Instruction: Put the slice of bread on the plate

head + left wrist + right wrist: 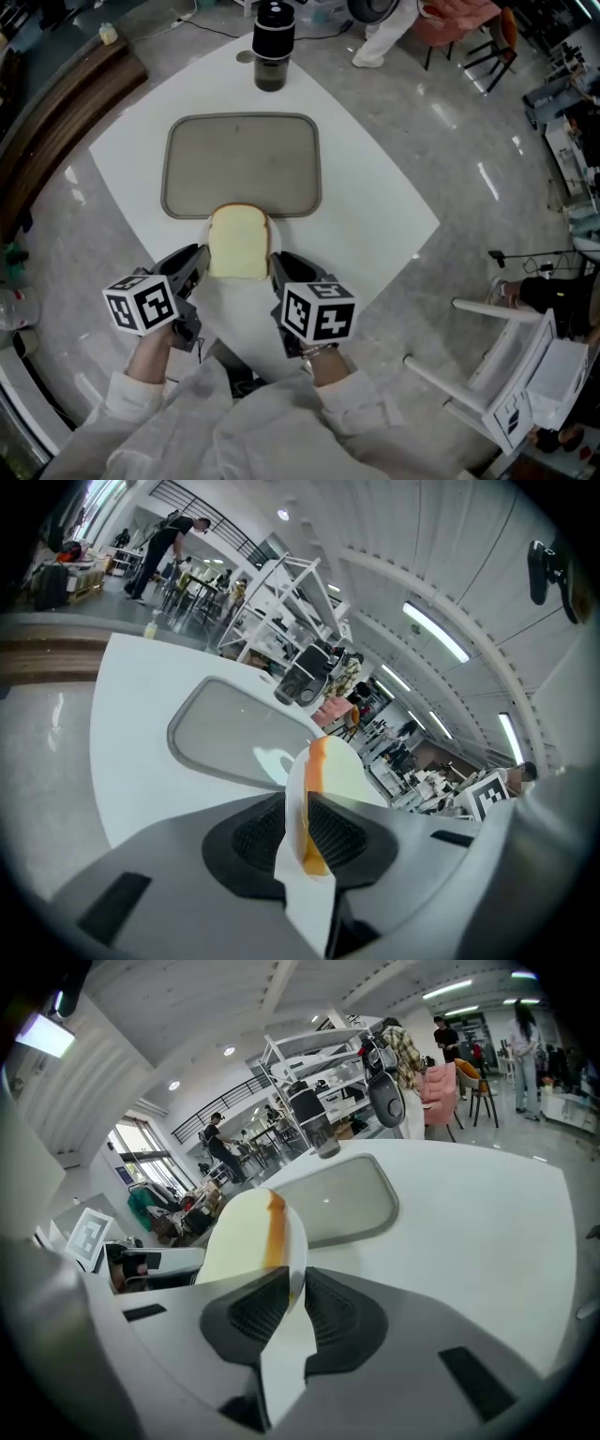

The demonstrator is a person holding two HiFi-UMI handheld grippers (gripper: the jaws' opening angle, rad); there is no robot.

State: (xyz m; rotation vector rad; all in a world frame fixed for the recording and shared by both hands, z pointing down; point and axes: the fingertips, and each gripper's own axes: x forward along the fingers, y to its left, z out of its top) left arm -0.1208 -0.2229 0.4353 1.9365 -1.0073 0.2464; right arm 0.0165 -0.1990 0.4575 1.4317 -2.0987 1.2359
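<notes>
Head view: a pale bread slice (238,242) with a tan crust is seen lying flat on a white plate (274,236) at the counter's (375,216) near corner, just before a grey tray (242,167). Left gripper view: the plate rim is pinched by the left claw (302,829). Right gripper view: the opposite rim is pinched by the right claw (292,1302).

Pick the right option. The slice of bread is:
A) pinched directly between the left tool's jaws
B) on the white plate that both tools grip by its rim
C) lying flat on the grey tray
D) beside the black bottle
B: the slice of bread lies on the white plate, and the left tool and the right tool are each shut on the plate's rim, on opposite sides.
</notes>
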